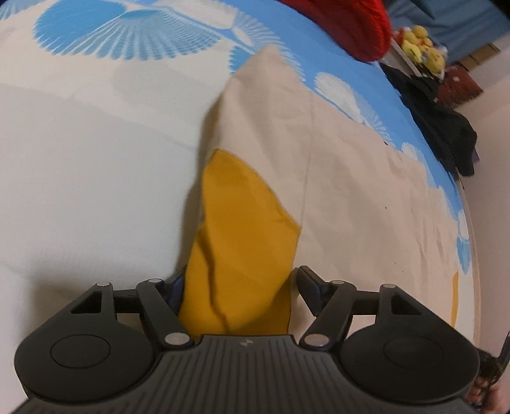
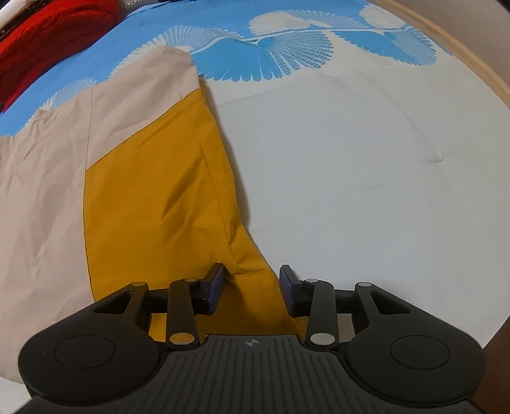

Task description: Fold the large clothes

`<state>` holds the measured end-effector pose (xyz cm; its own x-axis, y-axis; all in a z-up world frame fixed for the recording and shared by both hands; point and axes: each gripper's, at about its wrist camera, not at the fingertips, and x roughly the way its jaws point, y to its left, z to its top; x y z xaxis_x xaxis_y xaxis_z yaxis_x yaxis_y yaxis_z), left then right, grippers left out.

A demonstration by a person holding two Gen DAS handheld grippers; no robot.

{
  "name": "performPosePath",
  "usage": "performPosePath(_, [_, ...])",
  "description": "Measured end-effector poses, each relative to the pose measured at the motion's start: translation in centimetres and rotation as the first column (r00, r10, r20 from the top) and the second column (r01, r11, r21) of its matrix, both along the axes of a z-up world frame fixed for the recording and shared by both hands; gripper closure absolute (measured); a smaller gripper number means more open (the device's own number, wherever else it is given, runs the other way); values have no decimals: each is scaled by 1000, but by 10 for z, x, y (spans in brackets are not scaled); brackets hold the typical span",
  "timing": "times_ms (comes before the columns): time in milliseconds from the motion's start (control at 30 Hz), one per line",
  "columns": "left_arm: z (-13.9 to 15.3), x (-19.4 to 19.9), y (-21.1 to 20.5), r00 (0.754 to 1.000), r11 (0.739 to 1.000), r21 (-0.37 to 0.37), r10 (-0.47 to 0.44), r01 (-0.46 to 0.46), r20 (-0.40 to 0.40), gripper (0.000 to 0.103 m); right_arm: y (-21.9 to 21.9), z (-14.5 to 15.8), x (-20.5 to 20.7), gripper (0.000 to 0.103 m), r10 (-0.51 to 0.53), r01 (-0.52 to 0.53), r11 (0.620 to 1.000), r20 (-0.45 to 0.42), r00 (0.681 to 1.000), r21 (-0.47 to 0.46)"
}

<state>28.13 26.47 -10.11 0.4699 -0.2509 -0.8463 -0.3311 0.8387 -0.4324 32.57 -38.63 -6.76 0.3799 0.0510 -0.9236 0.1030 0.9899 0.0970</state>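
The beige and mustard-yellow fabric garment lay on the blue-and-white patterned bed. Left claw and right claw both stood apart, mustard cloth between their fingers, unclamped.

A bed covered by a white and blue bedspread with fan-shaped prints. A red blanket lies at its far end. Beyond, yellow plush toys and dark clothing.

Right gripper jaws apart astride yellow-beige garment edge.
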Motion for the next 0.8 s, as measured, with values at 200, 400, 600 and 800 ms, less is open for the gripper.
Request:
performPosePath(200, [-2, 14, -27, 999, 999, 28, 24, -25, 23, 78, -2, 1, 2, 63, -22, 22, 1000, 0, 1000, 12])
performPosePath(400, [17, 7, -30, 998, 997, 65, 28, -31, 56, 91, 10, 1, 1, 71, 2, -2, 999, -1, 1000, -33])
performPosePath(600, [51, -14, -17, 995, 976, 209, 42, -61, 95, 96, 29, 11, 1, 89, 0, 1, 1000, -16, 1000, 21])
performPosePath(800, [63, -29, 1, 993, 956, 276, 78, -98, 86, 96, 80, 22, -9, 94, 116, -116, 992, -8, 993, -44])
